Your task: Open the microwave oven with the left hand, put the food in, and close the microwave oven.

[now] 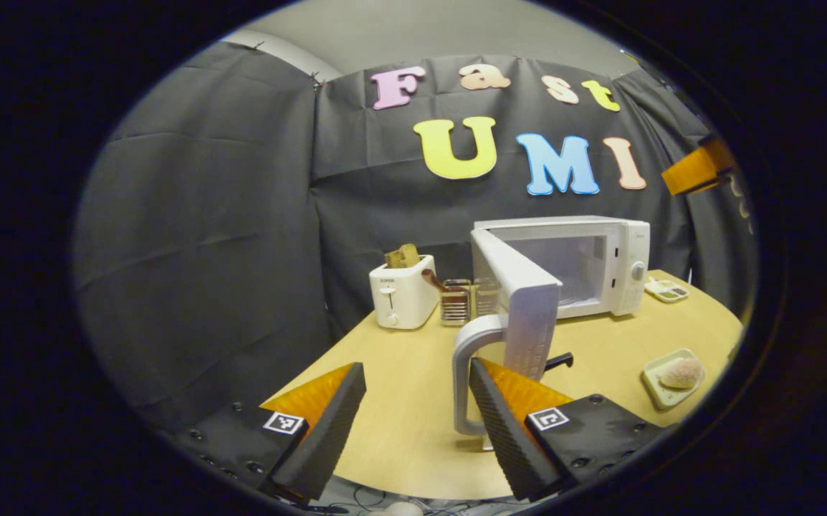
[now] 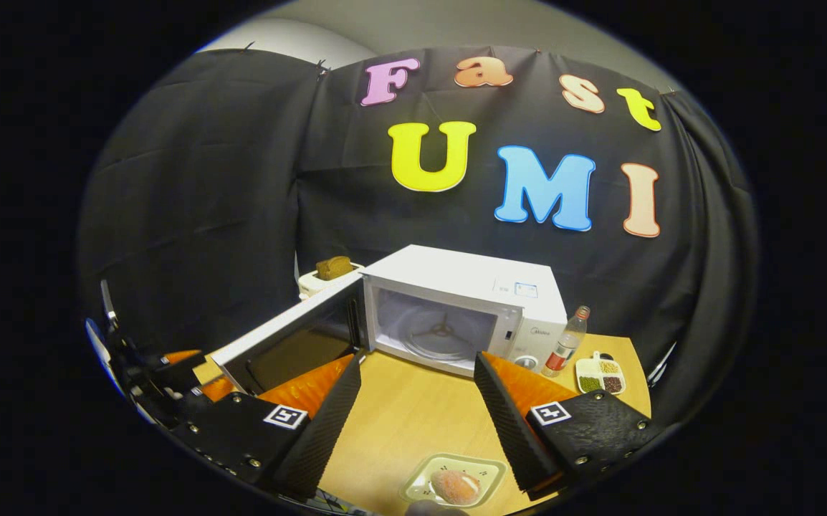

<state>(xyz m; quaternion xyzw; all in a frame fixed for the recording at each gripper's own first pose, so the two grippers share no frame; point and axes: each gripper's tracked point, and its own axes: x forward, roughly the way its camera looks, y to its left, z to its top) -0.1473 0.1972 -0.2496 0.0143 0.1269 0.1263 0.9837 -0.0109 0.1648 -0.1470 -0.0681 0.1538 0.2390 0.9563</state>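
— On the wooden surface (image 1: 399, 401), in the left gripper view, we see the microwave (image 1: 585, 265) with its door (image 1: 521, 301) swung wide toward us. Our left gripper (image 1: 417, 416) is released, fingers spread; the door's handle (image 1: 467, 380) stands upright just beside its right finger, and we cannot tell whether they touch. The food (image 1: 682, 373) sits on its little tray (image 1: 661, 390) off to the right, well apart from the oven.

— And the right gripper view?

— Our right gripper (image 2: 417, 423) is also released, hovering above the tray (image 2: 489, 473), the food (image 2: 454, 486) below and between its fingers. The cavity mouth faces us; the oval food's long axis runs roughly across the view.

— Risks?

— We judge a shallow tray may tip if pinched at one rim, and it could clip the cavity's sill going in.
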